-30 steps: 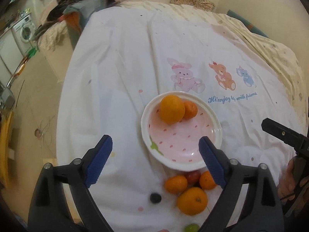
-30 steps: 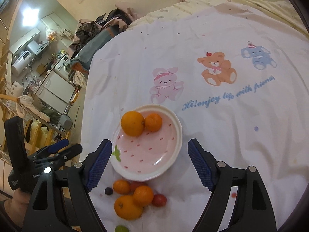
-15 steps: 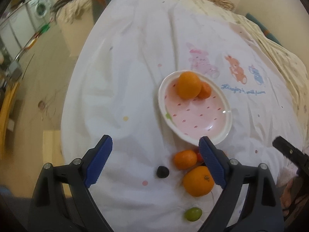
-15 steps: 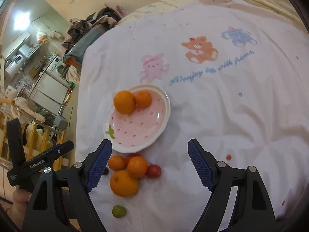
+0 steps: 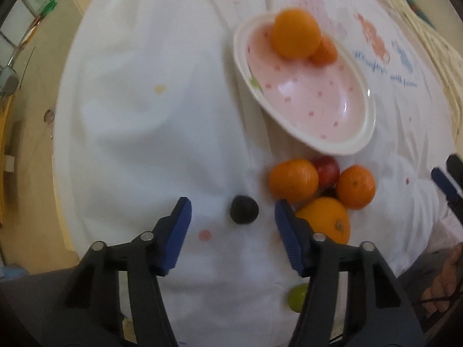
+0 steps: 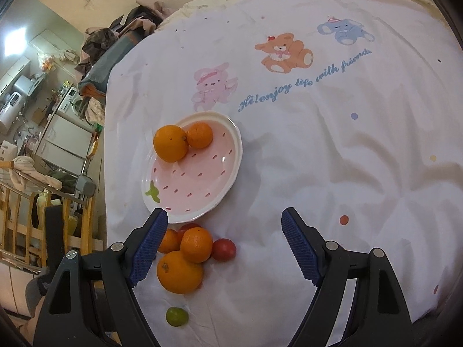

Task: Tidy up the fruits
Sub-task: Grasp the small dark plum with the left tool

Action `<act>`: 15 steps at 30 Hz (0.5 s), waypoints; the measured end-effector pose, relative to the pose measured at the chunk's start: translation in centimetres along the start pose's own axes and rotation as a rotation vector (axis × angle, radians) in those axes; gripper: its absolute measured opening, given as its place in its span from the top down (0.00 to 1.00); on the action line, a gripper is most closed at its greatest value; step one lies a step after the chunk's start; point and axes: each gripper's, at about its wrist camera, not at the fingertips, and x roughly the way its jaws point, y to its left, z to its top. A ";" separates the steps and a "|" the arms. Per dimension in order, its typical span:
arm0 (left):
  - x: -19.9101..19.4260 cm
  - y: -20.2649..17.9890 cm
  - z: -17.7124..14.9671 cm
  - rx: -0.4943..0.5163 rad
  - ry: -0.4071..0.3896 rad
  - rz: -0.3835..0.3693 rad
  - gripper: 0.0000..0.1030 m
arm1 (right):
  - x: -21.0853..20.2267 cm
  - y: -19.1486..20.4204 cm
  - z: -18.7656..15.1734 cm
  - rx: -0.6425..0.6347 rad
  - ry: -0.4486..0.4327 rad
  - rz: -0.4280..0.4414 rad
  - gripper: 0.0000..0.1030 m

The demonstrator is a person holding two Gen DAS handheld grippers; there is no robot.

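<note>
The left gripper stands wide apart at the bottom of its frame, a small dark fruit lying between its blue fingertips without touching them. The right gripper also gapes, empty, low in its frame. Loose oranges cluster just below the pink plate, which holds two more.

In the left wrist view the plate and its two oranges were motion-blurred. Near the plate, the left gripper's fingers partly hid an orange and a green grape.
</note>
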 end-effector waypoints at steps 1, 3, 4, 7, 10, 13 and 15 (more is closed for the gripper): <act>0.2 -0.2 0.0 0.006 0.008 0.006 0.51 | 0.1 0.1 0.0 -0.005 0.001 -0.001 0.19; 0.6 -0.5 -0.2 0.018 0.020 0.010 0.58 | 0.2 0.4 0.0 -0.017 0.003 -0.002 0.19; 0.8 -0.5 -0.3 0.021 0.025 0.003 0.64 | 0.3 0.5 0.0 -0.021 0.004 -0.004 0.19; 1.2 -0.9 -0.5 0.047 0.035 0.018 0.67 | 0.5 0.7 -0.1 -0.036 0.010 -0.009 0.19; 1.3 -1.3 -0.5 0.072 0.027 0.029 0.83 | 0.7 0.9 -0.2 -0.045 0.018 -0.011 0.19; 1.1 -1.4 -0.7 0.081 0.019 0.031 0.84 | 0.8 1.0 -0.2 -0.051 0.020 -0.013 0.19; 0.8 -1.5 -0.8 0.088 0.013 0.028 0.84 | 0.7 1.0 -0.2 -0.052 0.021 -0.015 0.19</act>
